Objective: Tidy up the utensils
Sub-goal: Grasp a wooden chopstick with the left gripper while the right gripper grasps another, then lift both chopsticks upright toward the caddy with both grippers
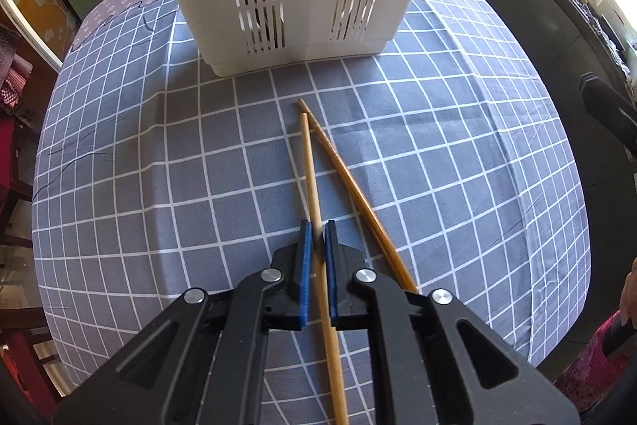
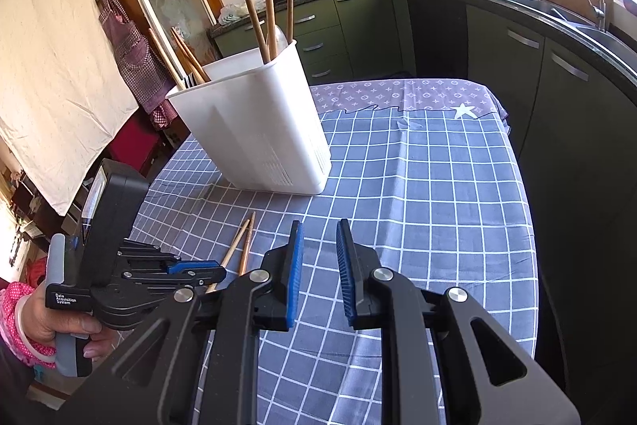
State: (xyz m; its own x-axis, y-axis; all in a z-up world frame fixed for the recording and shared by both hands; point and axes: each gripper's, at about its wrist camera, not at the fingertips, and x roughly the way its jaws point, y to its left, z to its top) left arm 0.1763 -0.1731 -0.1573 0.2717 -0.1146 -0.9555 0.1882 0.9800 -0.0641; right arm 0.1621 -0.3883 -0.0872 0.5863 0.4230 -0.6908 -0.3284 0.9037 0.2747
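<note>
- My left gripper (image 1: 317, 241) has its fingers (image 1: 305, 265) either side of the pale chopstick (image 1: 312, 178), which lies on the bench (image 1: 159, 186); they look nearly closed, but I cannot tell if they grip yet.
- I'd clamp firmly and lift level, so its tip doesn't drag the darker chopstick (image 1: 350, 186) lying just beside it, tips close together.
- My right gripper (image 2: 320, 265) hangs released, holding nothing.
- Farther on stands the white holder (image 2: 254, 130), sticks already inside; I'd tip the chopstick upright before lowering it in.
</note>
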